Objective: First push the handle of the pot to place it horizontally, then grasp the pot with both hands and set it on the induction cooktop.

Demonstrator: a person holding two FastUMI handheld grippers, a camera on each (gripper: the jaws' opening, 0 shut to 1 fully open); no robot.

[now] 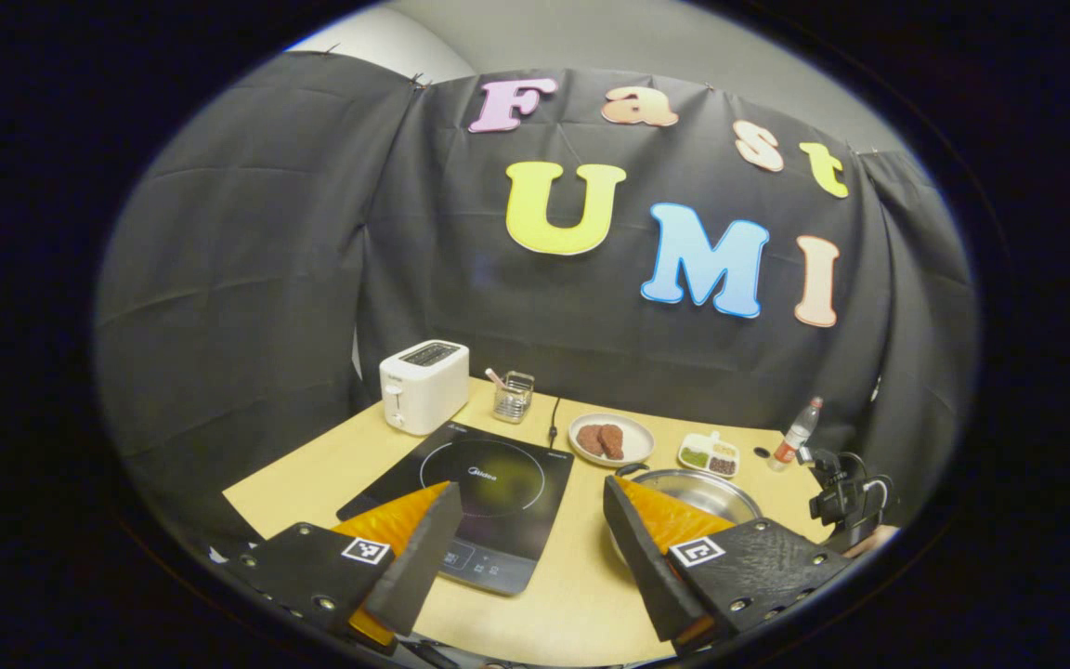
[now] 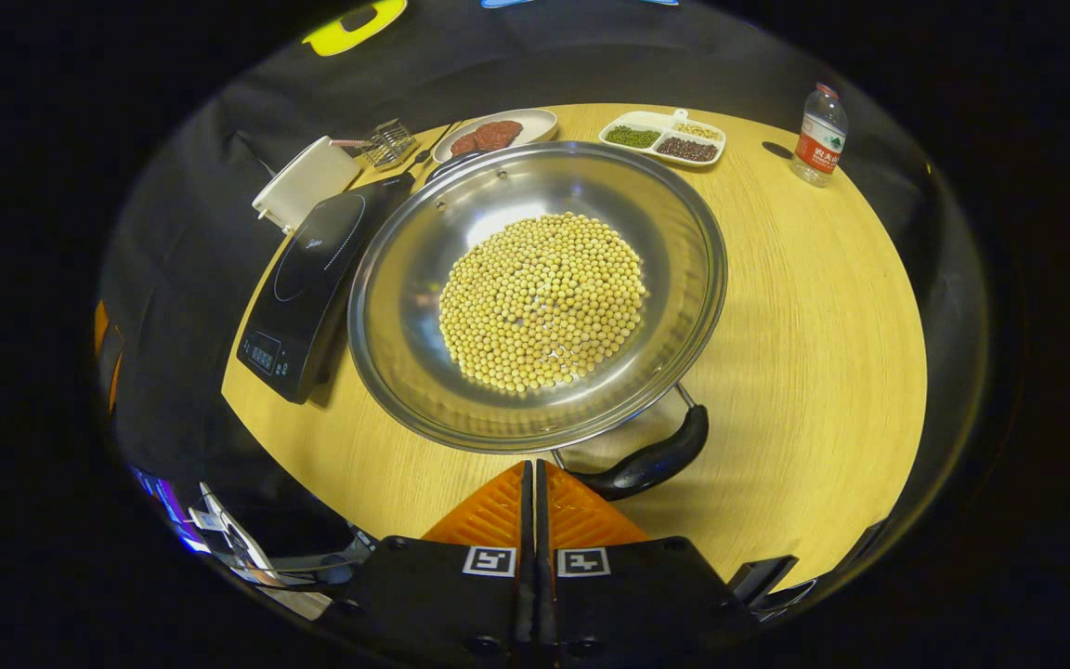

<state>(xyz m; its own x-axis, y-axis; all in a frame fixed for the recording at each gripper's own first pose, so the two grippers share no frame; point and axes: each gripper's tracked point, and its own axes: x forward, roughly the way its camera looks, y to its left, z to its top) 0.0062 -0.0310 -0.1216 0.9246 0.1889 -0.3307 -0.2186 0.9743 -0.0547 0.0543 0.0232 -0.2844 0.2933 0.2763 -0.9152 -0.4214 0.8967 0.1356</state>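
Shiny metal pot [image 2: 535, 288], glossy cooktop [image 2: 307, 279], wood-grain table [image 2: 804, 307]

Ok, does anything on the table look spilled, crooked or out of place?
Nothing spilled. The beans sit in a neat heap inside the pot. The pot's near handle lies slanted rather than level, and the pot stands beside the cooktop, not on it.

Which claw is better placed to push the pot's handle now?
Right. Its shut claw sits at the steel pot's black handle; the open left claw hangs back, between black induction cooktop and pot.
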